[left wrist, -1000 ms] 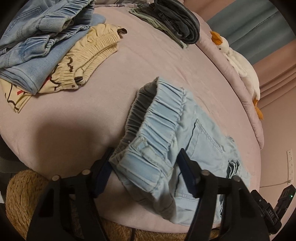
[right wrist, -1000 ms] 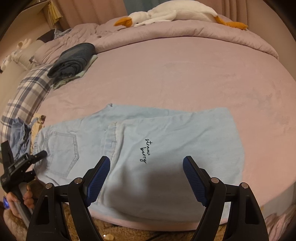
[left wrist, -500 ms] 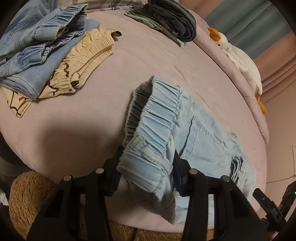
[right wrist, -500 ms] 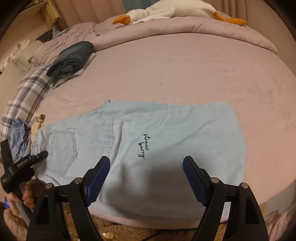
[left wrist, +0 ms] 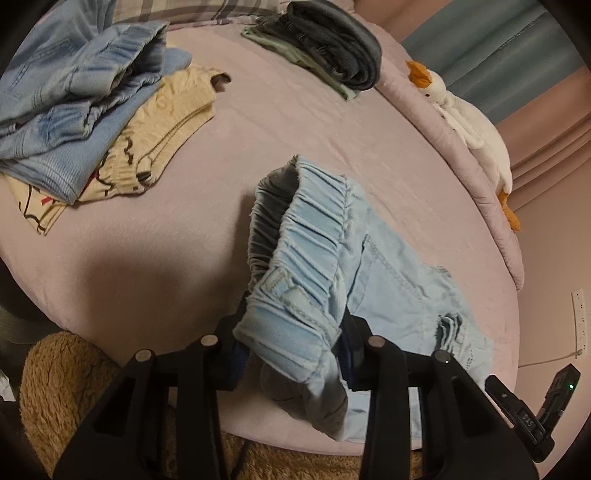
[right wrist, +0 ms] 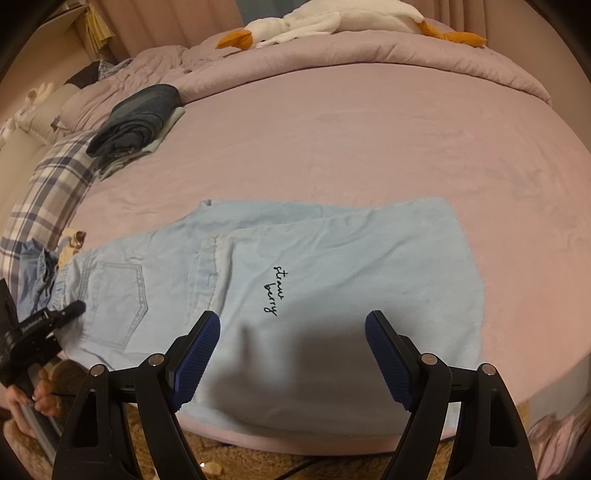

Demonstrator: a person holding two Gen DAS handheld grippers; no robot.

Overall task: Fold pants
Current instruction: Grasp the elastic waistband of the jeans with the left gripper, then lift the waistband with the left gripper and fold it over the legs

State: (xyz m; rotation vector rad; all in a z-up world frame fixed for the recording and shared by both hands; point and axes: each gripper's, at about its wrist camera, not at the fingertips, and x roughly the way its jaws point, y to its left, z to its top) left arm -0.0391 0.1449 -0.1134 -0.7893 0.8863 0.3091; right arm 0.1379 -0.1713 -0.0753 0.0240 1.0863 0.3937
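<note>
Light blue pants (right wrist: pixel 332 280) lie on the pink bed, legs folded over each other, with "strawberry" lettering on top. Their elastic waistband (left wrist: pixel 295 280) bunches up in the left wrist view. My left gripper (left wrist: pixel 291 343) is shut on the near end of the waistband and holds it slightly raised. My right gripper (right wrist: pixel 291 350) is open and empty, hovering over the near edge of the folded legs. The left gripper also shows in the right wrist view (right wrist: pixel 55 317) at the waistband end.
A pile of blue denim and cream clothes (left wrist: pixel 85 122) lies at the back left. Folded dark jeans (left wrist: pixel 332 48) sit farther back. A plush goose (right wrist: pixel 332 22) lies on the rolled quilt along the far edge. A brown shaggy rug (left wrist: pixel 55 387) lies below the bed's edge.
My left gripper has closed on the waistband, which was between open fingers a second ago, and lifted it a little. My right gripper has stayed open over the legs.
</note>
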